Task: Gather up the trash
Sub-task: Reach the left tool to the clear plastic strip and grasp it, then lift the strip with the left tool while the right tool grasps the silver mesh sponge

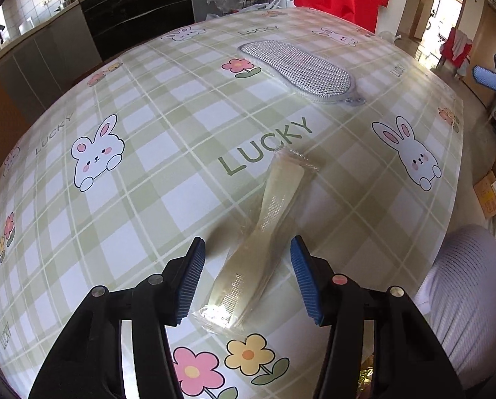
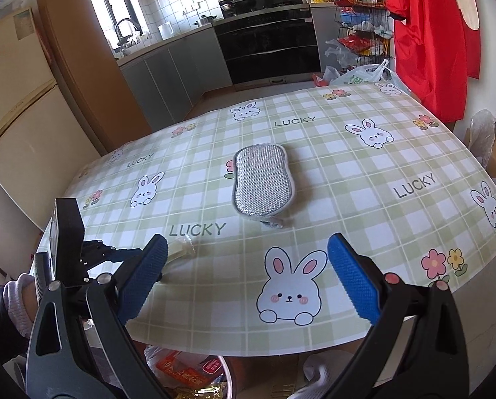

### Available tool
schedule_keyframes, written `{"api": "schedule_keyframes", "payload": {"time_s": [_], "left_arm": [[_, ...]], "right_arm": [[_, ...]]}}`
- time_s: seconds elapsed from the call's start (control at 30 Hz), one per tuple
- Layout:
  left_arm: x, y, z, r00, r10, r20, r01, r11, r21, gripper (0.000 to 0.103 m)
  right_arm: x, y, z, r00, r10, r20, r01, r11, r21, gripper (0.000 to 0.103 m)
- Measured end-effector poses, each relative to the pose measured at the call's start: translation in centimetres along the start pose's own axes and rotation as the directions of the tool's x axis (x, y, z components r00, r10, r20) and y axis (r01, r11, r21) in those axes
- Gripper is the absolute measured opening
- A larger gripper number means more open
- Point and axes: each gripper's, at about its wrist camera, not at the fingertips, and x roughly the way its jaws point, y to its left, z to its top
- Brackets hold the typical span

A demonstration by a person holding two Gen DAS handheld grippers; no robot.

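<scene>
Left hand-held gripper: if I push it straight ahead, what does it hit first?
The clear plastic wrapper, already lying between the open fingers of the left hand-held gripper. Beyond it sits the silver scrubbing pad. Height above the table is unclear.

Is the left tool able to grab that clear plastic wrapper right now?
Probably yes. The left tool is open, its blue pads on either side of the clear plastic wrapper, which lies flat on the table with nothing blocking it.
</scene>
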Motion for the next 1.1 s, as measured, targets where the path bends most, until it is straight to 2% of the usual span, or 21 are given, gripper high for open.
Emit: {"api": "schedule_keyframes", "payload": {"time_s": [0.07, 0.2, 0.4, 0.5, 0.57, 0.67, 0.8, 0.9, 1.1], "left_arm": [[0.1, 0.1, 0.2, 1.000, -0.009, -0.005, 0.009, 1.000, -0.008, 0.046], [0.0, -0.1, 0.5, 1.000, -0.025, -0.010, 0.025, 1.000, -0.004, 0.019], [-1.5, 0.8, 0.3, 0.997, -0.054, 0.050, 0.058, 0.996, -0.072, 0.014], [-3.4, 2.4, -0.1, 0.990, -0.070, 0.120, 0.091, 0.979, -0.180, 0.014], [-5.1, 3.9, -1.0, 0.978, -0.090, 0.189, 0.144, 0.944, -0.296, 0.014], [-7.7, 5.9, -3.1, 0.948, -0.106, 0.302, 0.242, 0.853, -0.462, 0.014], [-10.1, 7.5, -6.8, 0.932, -0.044, 0.361, 0.265, 0.762, -0.591, 0.014], [-11.0, 8.4, -9.1, 0.934, 0.005, 0.357, 0.240, 0.731, -0.638, 0.014], [-12.5, 9.3, -11.8, 0.942, 0.088, 0.324, 0.159, 0.734, -0.661, 0.014]], "right_arm": [[0.4, -0.1, 0.1, 1.000, -0.002, -0.006, 0.002, 1.000, 0.000, 0.095], [1.1, -0.1, 0.2, 1.000, -0.003, -0.016, 0.003, 1.000, 0.003, 0.095], [1.6, 0.3, 0.4, 1.000, -0.005, -0.026, 0.005, 1.000, -0.009, 0.095], [2.1, 0.4, 0.5, 0.999, -0.009, -0.032, 0.008, 1.000, -0.028, 0.095], [2.6, 0.5, 0.9, 0.999, -0.004, -0.038, 0.002, 0.999, -0.046, 0.095], [4.0, 0.6, 1.5, 0.998, 0.010, -0.055, -0.013, 0.997, -0.073, 0.096], [6.8, 0.9, 2.7, 0.995, -0.010, -0.102, 0.000, 0.995, -0.104, 0.097], [9.7, 1.0, 3.9, 0.990, -0.033, -0.135, 0.015, 0.991, -0.134, 0.097], [16.0, 1.2, 6.0, 0.978, -0.095, -0.186, 0.060, 0.981, -0.185, 0.097]]}}
